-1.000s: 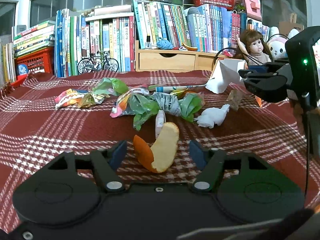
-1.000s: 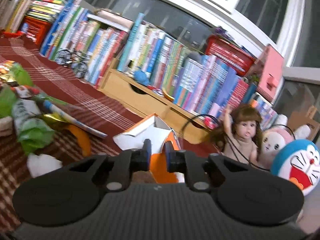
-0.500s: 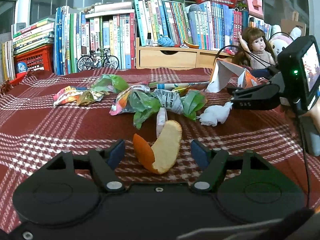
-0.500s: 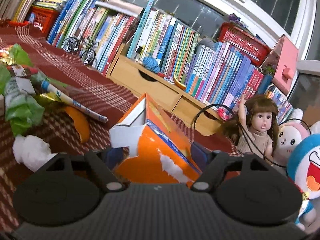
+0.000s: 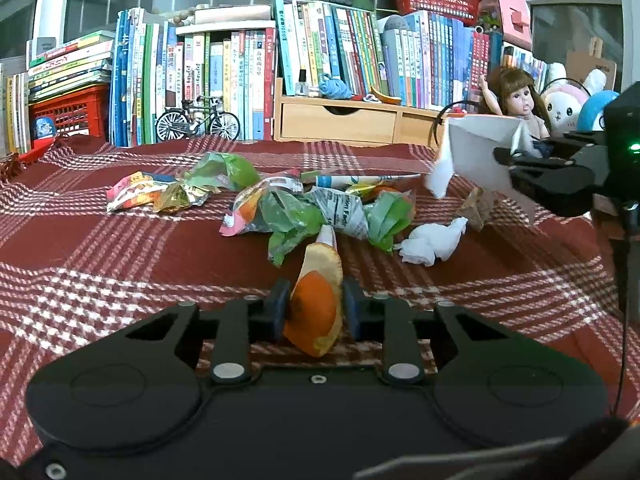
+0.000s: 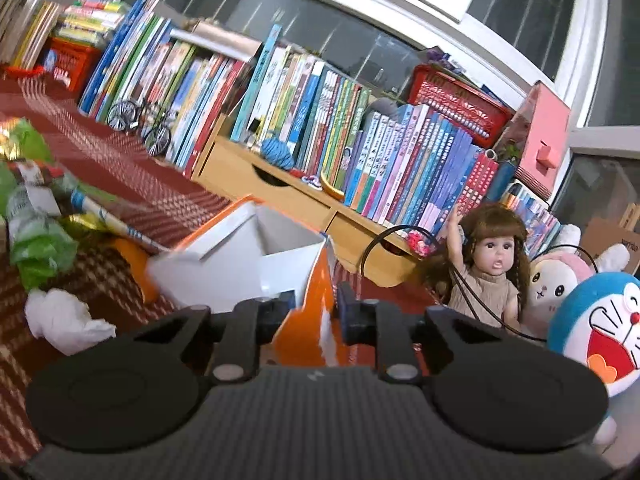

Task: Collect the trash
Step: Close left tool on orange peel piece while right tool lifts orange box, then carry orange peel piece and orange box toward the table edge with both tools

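Observation:
An orange peel (image 5: 320, 276) stands on the red plaid cloth (image 5: 120, 264). My left gripper (image 5: 313, 312) is closing and its pads press the peel from both sides. Behind it lies a heap of green and printed wrappers (image 5: 296, 212), a white tissue (image 5: 430, 240) and a brown paper scrap (image 5: 476, 208). At the right, my right gripper (image 6: 312, 312) is closing on the orange wall of an open orange-and-white carton (image 6: 224, 264), which it holds tilted above the cloth. In the left wrist view the carton (image 5: 476, 152) shows its white inside, with the right gripper (image 5: 516, 160) behind it.
Rows of books (image 5: 240, 76) and a wooden drawer box (image 5: 340, 120) line the back. A model bicycle (image 5: 198, 122) and a red crate (image 5: 64, 114) stand at the back left. A doll (image 6: 486, 264) and plush toys (image 6: 600, 320) sit at the right.
My left gripper closed onto the orange peel, which now stands more upright. My right gripper closed on the carton's wall and the carton tipped so its white inside shows.

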Tool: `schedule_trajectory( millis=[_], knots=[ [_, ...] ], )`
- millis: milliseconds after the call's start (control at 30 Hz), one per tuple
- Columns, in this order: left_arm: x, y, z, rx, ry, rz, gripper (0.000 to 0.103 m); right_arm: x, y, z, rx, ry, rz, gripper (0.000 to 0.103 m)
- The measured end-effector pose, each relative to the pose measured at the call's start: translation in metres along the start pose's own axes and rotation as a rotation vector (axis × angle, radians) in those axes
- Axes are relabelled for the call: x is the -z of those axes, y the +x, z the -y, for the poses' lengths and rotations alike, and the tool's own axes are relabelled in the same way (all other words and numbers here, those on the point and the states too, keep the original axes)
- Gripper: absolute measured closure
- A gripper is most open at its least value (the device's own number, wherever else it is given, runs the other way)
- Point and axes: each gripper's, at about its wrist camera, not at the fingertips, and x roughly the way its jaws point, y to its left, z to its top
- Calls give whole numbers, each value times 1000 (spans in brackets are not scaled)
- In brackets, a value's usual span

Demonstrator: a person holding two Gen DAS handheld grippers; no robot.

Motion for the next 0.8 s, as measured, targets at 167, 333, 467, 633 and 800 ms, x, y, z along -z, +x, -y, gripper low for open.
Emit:
schedule_trajectory(
  millis=[167, 333, 467, 633, 800],
  knots=[
    [-6, -8, -5, -11, -11, 19, 77, -8, -16, 13, 3, 43, 40, 92],
    [-10, -18, -10, -19, -18, 39, 77, -14, -35, 24, -7, 87, 69, 93],
    [-10, -24, -13, -30, -23, 45, 77, -17, -45, 31, 13, 112, 83, 93],
    [-10, -31, -16, -35, -29, 46, 77, -26, -55, 46, 33, 170, 114, 94],
    [-11, -43, -18, -29, -31, 53, 77, -34, -74, 57, -26, 243, 131, 94]
  ],
)
